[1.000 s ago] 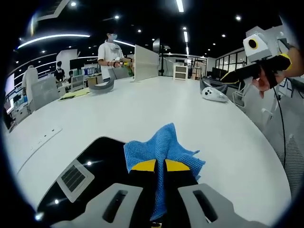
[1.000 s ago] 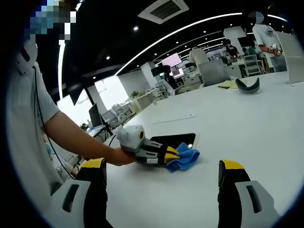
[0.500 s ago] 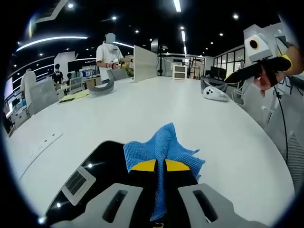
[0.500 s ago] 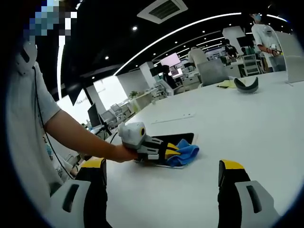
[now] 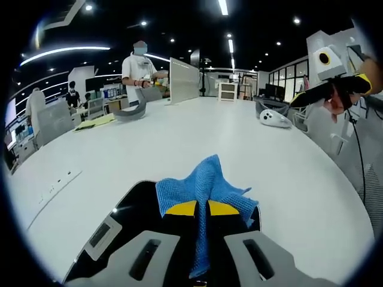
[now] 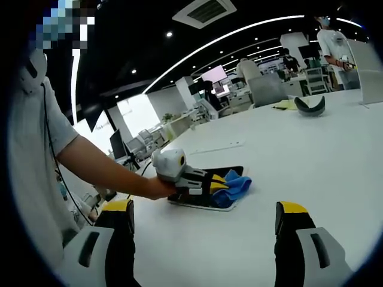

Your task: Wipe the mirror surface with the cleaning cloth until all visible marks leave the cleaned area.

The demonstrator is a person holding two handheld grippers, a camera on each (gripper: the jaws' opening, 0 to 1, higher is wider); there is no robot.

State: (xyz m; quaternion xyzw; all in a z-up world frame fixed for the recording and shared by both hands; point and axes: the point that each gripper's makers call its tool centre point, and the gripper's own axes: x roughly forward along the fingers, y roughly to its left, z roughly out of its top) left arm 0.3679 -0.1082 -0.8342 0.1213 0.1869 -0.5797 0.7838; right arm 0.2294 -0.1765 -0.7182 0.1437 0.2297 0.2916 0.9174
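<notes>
On the white table [image 5: 179, 137], the left hand-held gripper [image 5: 201, 208] pinched a nubby blue cloth [image 5: 203, 182] on the glossy black mirror [image 5: 134, 206]; at 3 o'clock, the right hand-held gripper [image 6: 203, 221] gaped.

A crumpled blue cleaning cloth [image 5: 205, 182] rests on the flat, dark mirror [image 5: 128, 209] on the white table.

Open office: dark ceiling [image 5: 179, 18], strip lights [image 6: 227, 37], white table [image 5: 179, 137].

- The flat black rectangular mirror [image 5: 134, 206] lies partly hidden under the crumpled blue cleaning cloth [image 5: 203, 185] and the left gripper's [image 5: 201, 208] jaws.
- The cloth's near end is hidden between those jaws.
- The mirror surface is too dark to show any marks.
</notes>
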